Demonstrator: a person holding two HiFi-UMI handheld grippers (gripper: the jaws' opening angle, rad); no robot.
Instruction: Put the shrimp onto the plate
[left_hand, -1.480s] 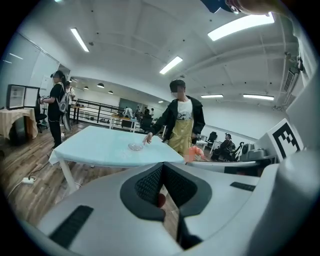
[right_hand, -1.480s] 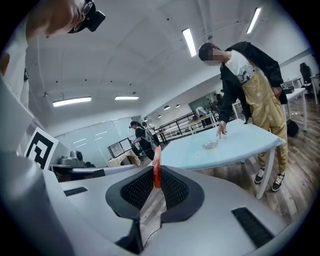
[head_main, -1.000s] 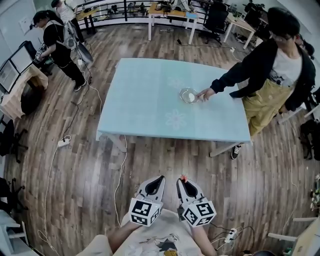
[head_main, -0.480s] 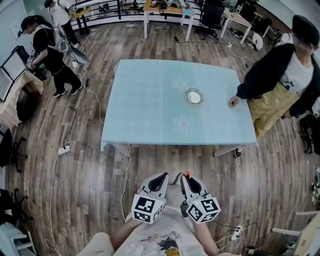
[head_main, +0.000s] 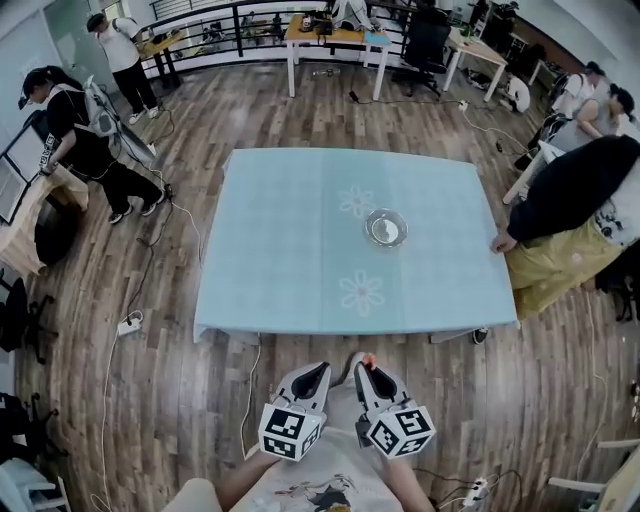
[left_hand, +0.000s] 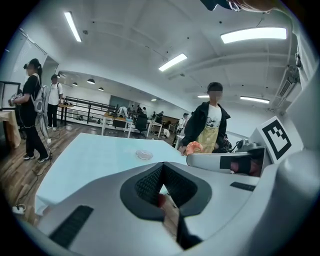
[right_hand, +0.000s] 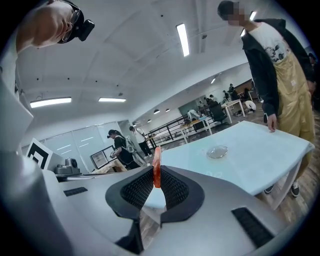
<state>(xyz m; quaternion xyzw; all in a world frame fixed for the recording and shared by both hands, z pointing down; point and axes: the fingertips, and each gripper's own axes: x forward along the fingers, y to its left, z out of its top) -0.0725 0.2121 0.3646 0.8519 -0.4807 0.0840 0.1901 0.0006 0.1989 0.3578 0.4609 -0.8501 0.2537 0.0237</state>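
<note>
One shrimp (right_hand: 157, 165) is held on edge between the tips of the right gripper (right_hand: 156, 177). Its jaws are closed on the shrimp, so only a thin orange strip stands above the pads. The left gripper (left_hand: 161, 167), just beside the right on its left, is seen with tips brought together and nothing gripped. One plate (head_main: 386, 227), a clear shallow dish, lies well ahead of the right gripper and slightly to its right. It sits on the one table (head_main: 290, 250), spread with pale blue cloth, whose near edge lies between gripper and plate. Nothing can be made out in the plate. The step in hand is judged to be the carry, with neither gripper yet over the table. The grip should be kept firm on so thin a hold. The gripper should be brought forward past the near edge and lowered until the shrimp is just above the dish's middle, and only then should the jaws be parted. A release from higher up is judged likely to bounce or skid the shrimp off the dish. The left gripper is best held back, clear of the path. One person (head_main: 575, 205) leans at the table's edge, ahead and far right of the grippers. Count: grippers two, shrimp one, plate one, table one; three persons are plainly seen, with others at far right too small to count.
</note>
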